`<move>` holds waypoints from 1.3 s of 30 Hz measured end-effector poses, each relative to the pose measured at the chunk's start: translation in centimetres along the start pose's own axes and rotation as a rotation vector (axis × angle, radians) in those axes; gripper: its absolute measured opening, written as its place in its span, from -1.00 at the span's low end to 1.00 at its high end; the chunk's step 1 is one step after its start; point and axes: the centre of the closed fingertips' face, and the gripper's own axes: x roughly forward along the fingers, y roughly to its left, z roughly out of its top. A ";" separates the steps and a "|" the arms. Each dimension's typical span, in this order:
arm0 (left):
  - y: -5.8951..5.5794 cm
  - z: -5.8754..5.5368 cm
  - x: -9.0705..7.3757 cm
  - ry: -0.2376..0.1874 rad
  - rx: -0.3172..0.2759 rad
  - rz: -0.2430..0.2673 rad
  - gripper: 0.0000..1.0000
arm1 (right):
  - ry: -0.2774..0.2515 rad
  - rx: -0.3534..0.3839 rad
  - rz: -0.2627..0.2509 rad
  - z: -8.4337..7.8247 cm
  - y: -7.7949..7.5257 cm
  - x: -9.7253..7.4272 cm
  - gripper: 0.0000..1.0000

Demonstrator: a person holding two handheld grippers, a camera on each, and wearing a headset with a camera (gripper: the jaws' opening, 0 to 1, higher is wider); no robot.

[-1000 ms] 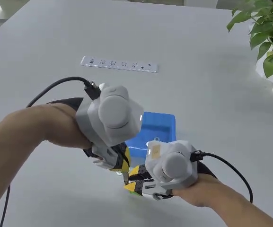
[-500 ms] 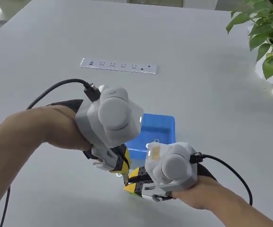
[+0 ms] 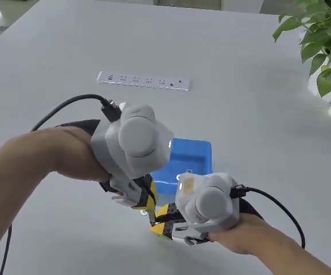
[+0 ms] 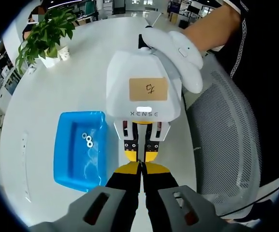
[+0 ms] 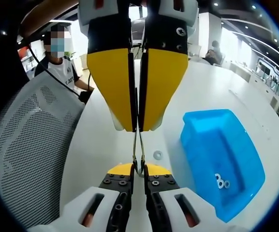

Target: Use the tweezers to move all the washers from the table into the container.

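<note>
Thin metal tweezers [image 5: 136,145] run between both grippers' yellow jaws. My left gripper [image 5: 138,128] comes down from above and is shut on their upper part. My right gripper [image 5: 139,170] is shut on their lower end. In the head view the left gripper [image 3: 148,200] and right gripper [image 3: 162,220] meet tip to tip near the table's front edge, just in front of the blue container [image 3: 194,150]. One washer [image 5: 157,155] lies on the table beside the tweezers. Three washers [image 4: 87,140] lie inside the container [image 4: 66,145].
A white power strip [image 3: 143,79] lies far back on the table. A potted plant [image 3: 320,40] stands at the back right. A mesh chair [image 4: 226,135] sits at the table's edge, and a person [image 5: 62,67] is behind it.
The grippers stay joined tip to tip on the tweezers; only the head camera has drifted slightly.
</note>
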 end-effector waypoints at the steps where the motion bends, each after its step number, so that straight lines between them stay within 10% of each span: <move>1: 0.0 0.0 -0.1 -0.001 0.000 -0.001 -0.90 | -0.001 0.000 -0.001 0.0 0.0 -0.1 -0.81; 39: 1.4 2.9 -4.9 -0.003 0.060 0.028 -0.90 | -0.039 0.005 -0.067 3.8 -2.0 -4.1 -0.81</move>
